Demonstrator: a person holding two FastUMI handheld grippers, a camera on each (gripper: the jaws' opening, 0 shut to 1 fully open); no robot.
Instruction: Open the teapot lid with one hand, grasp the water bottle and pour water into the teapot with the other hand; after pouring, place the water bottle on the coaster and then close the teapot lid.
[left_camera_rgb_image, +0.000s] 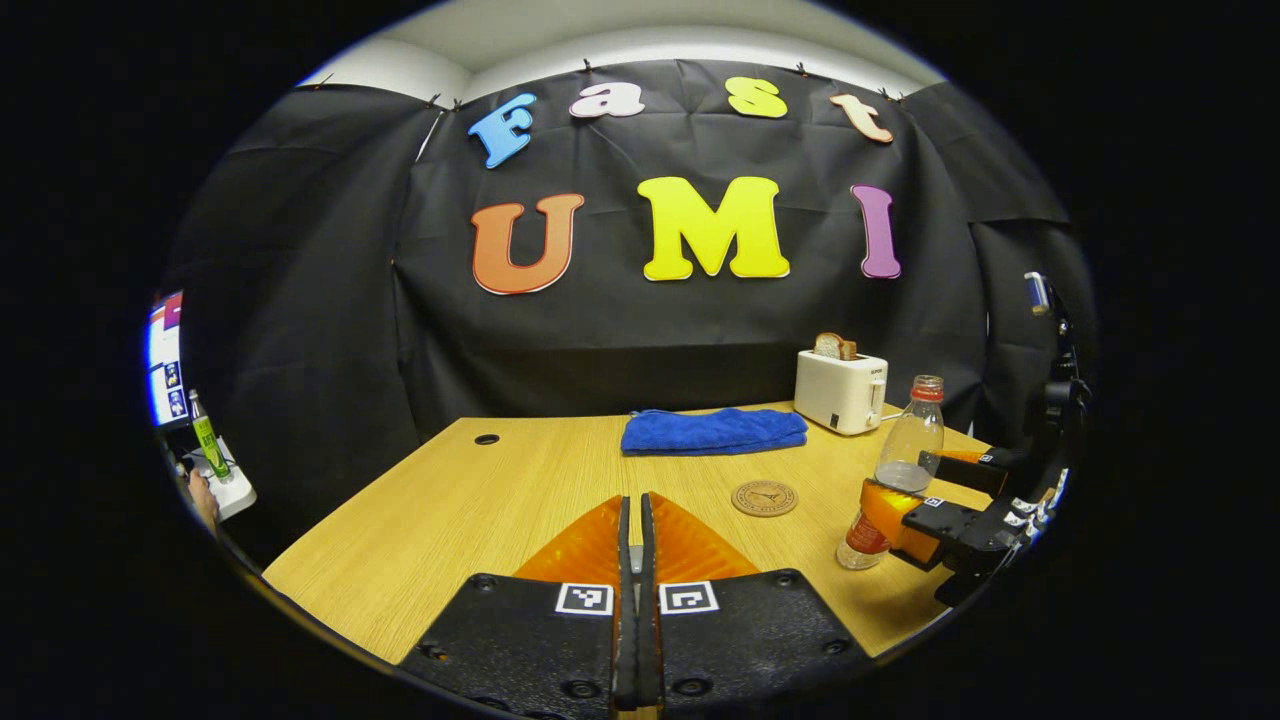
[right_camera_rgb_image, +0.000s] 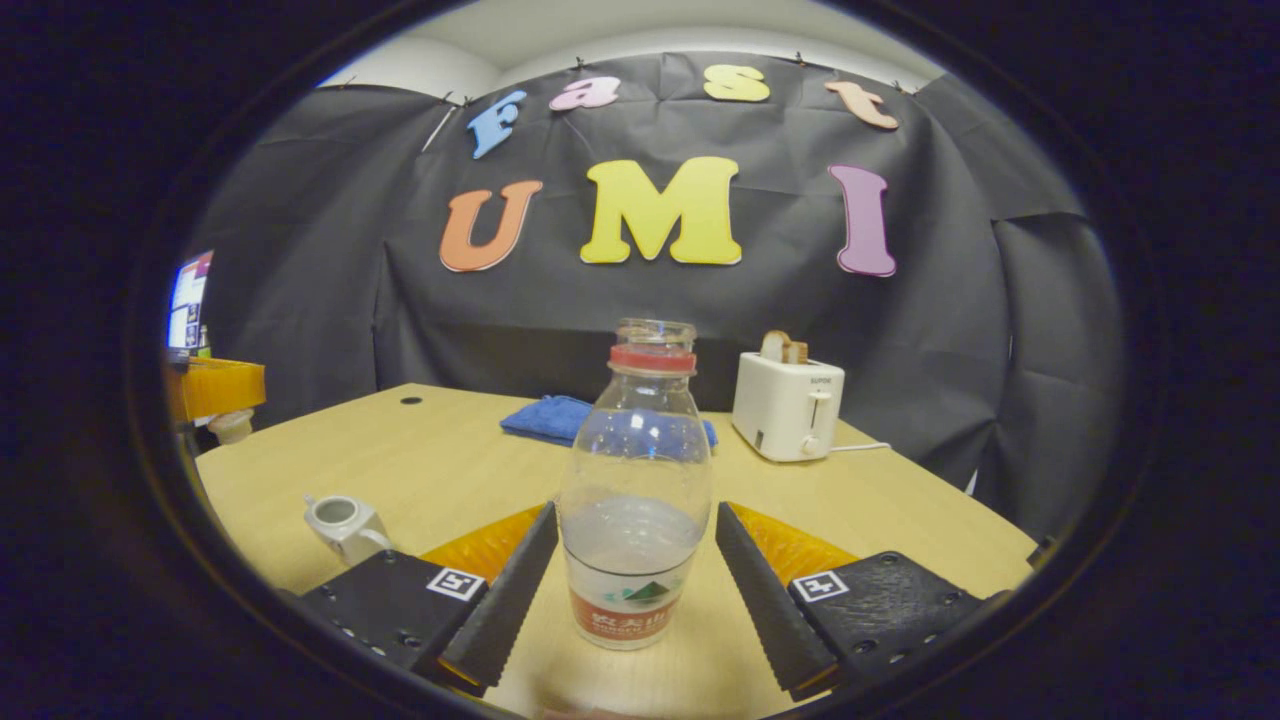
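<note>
1. In the left gripper view, my left gripper sits at 6 o'clock with its two fingers pressed together; whether anything thin is caught between them I cannot tell. It hangs over the near edge of the table.
2. In that same view the water bottle stands upright at about 4 o'clock. The right gripper reaches in from the right edge, one finger on each side of the bottle's lower half.
3. In the right gripper view, my right gripper is spread wide, and the water bottle stands between the fingers at 6 o'clock. I see a gap on both sides, so the fingers are near the bottle but apart from it.
4. The bottle is uncapped, with a red ring at its neck, and water fills roughly the lower third.
5. The teapot shows in the right gripper view at about 8 o'clock, small and white, on the table with its top open. I cannot make out a lid on it.
6. The coaster, round and brown, lies flat on the table in the left gripper view, at 5 o'clock, between my left gripper and the bottle and apart from both.
7. Farther back, a blue cloth lies folded near the middle, and a white toaster with a slice of bread in it stands at 3 o'clock of the cloth.
</note>
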